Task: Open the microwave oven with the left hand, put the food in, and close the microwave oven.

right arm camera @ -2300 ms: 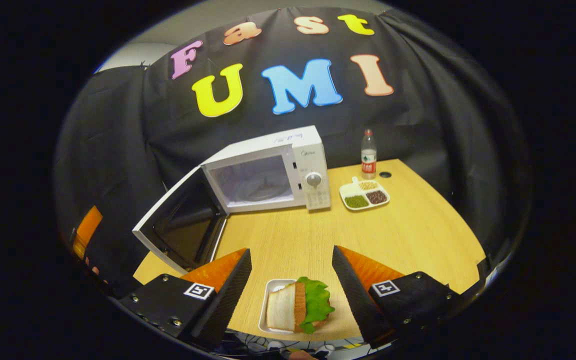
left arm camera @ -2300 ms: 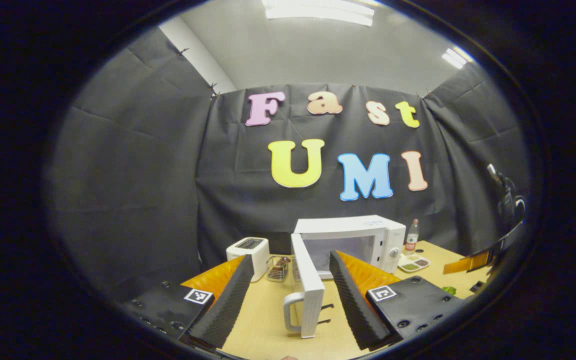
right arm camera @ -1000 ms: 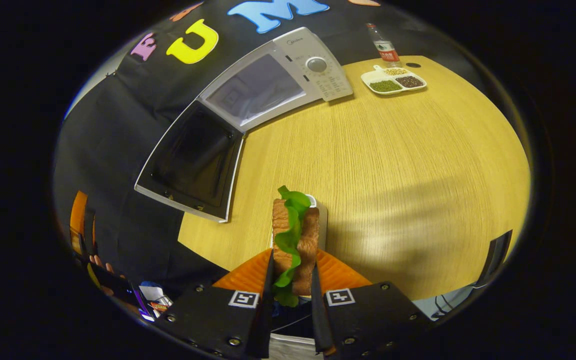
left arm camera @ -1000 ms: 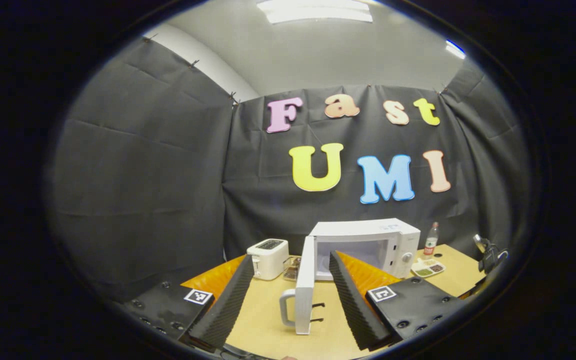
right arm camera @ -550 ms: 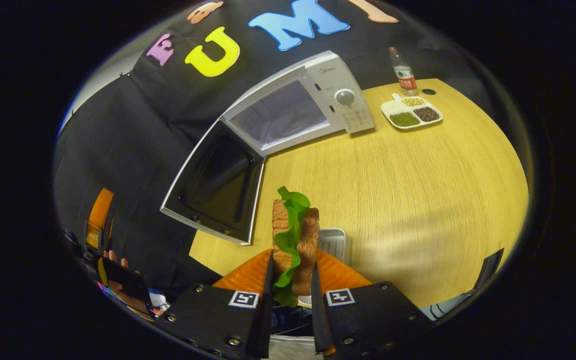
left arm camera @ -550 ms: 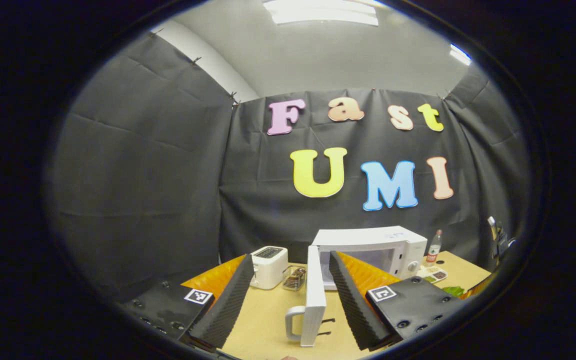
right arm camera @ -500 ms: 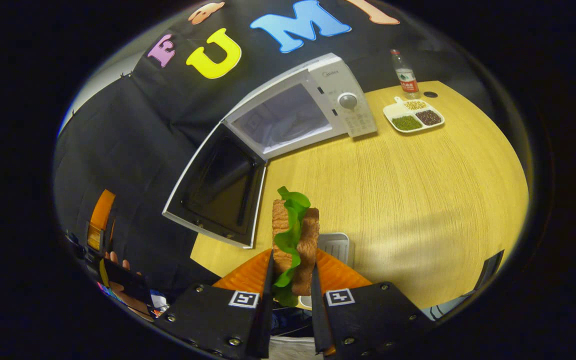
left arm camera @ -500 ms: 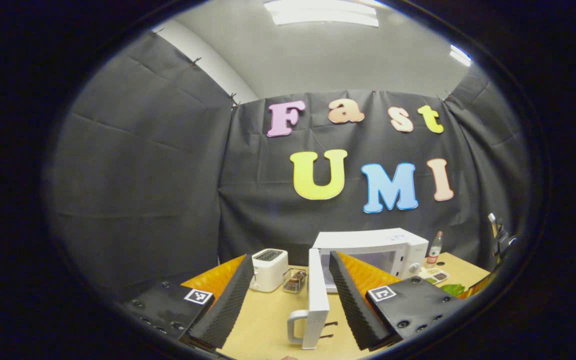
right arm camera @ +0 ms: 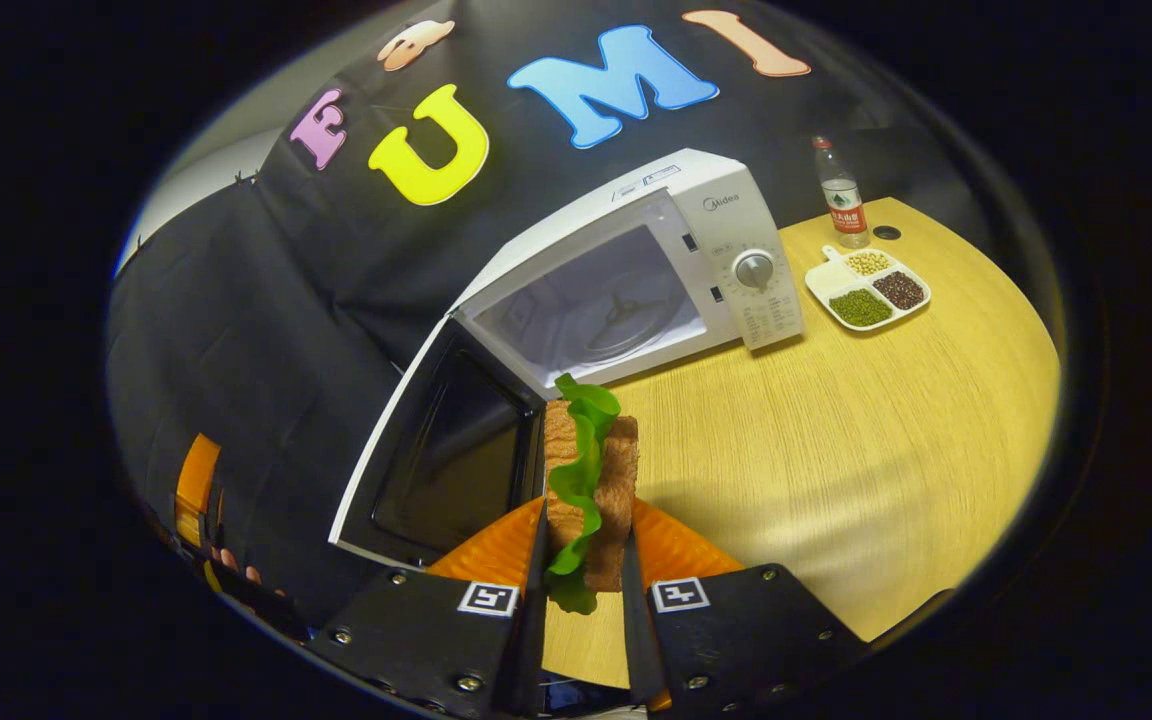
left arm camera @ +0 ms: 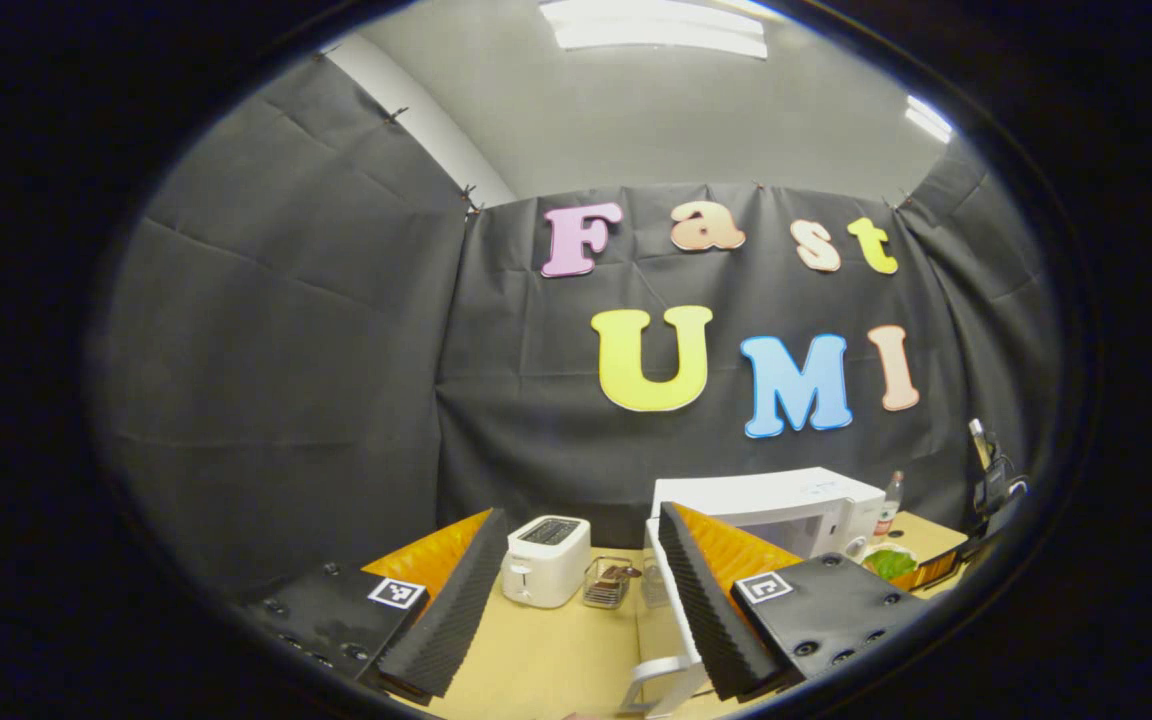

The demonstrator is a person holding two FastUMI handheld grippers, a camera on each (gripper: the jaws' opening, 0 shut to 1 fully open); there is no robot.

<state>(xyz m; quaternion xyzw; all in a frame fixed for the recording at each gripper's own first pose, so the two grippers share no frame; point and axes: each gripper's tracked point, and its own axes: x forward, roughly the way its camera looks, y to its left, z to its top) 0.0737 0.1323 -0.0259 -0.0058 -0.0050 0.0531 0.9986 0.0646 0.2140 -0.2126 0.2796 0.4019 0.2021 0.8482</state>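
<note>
Sandwich [right arm camera: 591, 470] (bread + lettuce) pinched upright between both fingers of R gripper [right arm camera: 581, 590], held in the air above the table [right arm camera: 836, 440], just in front of the open microwave [right arm camera: 636, 290]; 0.5 s ago it was farther back w/ the small white tray under it, tray now out of frame, cavity + turntable nearer and more face-on. Judgement: pick done, carry-in underway, next is through the mouth onto the turntable w/o clipping the door [right arm camera: 436, 450], which hangs wide to the left of the sandwich. L gripper [left arm camera: 576, 590] spread wide, holding and touching nothing; door handle [left arm camera: 661, 675] low beside its right finger. Its view has swung since 0.5 s ago: door now at the bottom edge. Toaster [left arm camera: 544, 572] + small rack beyond. Bean dish [right arm camera: 866, 290] and bottle [right arm camera: 841, 200] right of microwave, well apart from the action. Closing door left for L
</note>
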